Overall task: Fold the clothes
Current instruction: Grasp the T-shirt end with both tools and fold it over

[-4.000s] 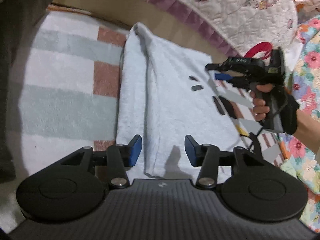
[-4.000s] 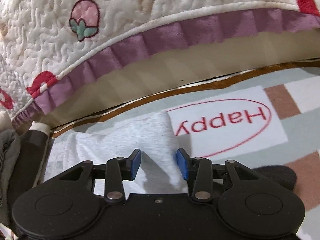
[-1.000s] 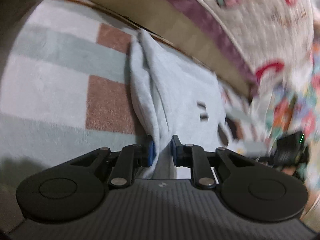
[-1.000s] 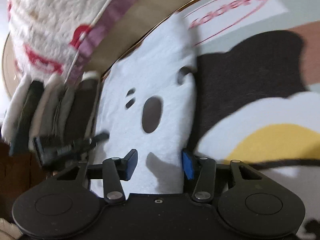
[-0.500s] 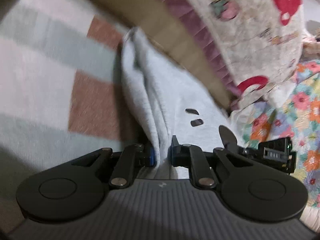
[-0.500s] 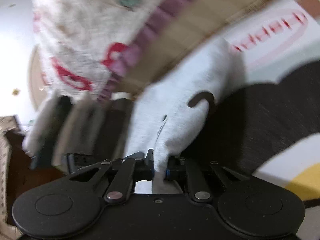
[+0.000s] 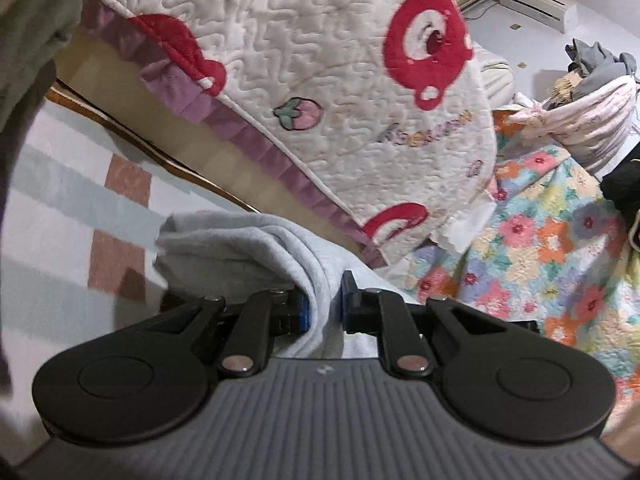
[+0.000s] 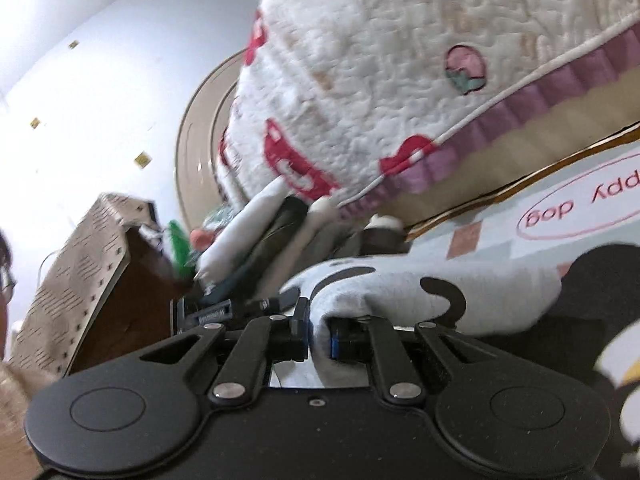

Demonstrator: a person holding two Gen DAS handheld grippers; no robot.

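The left gripper is clamped on a fold of the pale grey garment, with the cloth pinched between its two blue pads and running down out of sight behind the gripper body. From that pinch the fabric rises and arches away to the left in a thick rolled hump, whose far end hangs just over the checked rug and casts a dark shadow on it. The right gripper is likewise closed on the same garment, its pads squeezing a bunched edge that bulges up and spreads to the right, where black printed shapes show on the cloth, one of them a hook-like curve. Beyond the fabric in the right wrist view, the rug carries a red oval with the upside-down words "happy dog". Behind the garment in both views hangs the quilted white bedspread with red motifs, a strawberry and a purple ruffled hem, just above the rug. A floral quilt lies to the right in the left wrist view, and a stack of folded clothes stands beside the garment to the left in the right wrist view.
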